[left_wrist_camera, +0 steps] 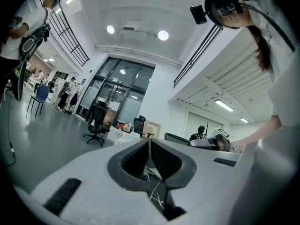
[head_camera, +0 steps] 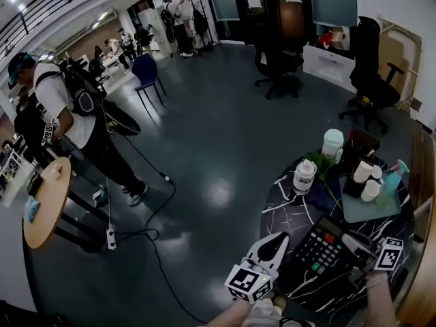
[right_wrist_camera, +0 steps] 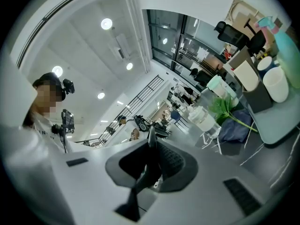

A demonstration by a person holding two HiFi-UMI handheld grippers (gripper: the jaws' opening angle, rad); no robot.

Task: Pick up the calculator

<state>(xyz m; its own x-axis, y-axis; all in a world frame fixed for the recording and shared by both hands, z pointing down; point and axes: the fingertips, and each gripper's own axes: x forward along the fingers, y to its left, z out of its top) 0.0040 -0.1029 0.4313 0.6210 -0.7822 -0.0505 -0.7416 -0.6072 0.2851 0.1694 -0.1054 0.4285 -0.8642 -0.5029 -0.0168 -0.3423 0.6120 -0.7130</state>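
Gripping the calculator [head_camera: 320,245] by its right-hand edge, your right gripper [head_camera: 354,244] has its jaws pinched narrow on the slim black body. That body shows edge-on between the pads in the right gripper view. The calculator is keys-up and tilted over the near part of the dark marbled table [head_camera: 286,203]; whether it's clear of the top, I can't tell. Your left gripper [head_camera: 279,239] is just beside its left edge, jaws pressed together with nothing between them.

Now the containers behind. A white lidded jar [head_camera: 304,176] comes first, contents hidden. A pale green lidded cup [head_camera: 332,142] stands beyond it, with a green leafy sprig [head_camera: 317,161] between the two. At the far edge of the teal tray [head_camera: 368,213], a dark box [head_camera: 353,184] holds two white cups [head_camera: 363,171], and you can't see inside them. A teal bottle [head_camera: 395,177] with a pink top stands at the tray's right.
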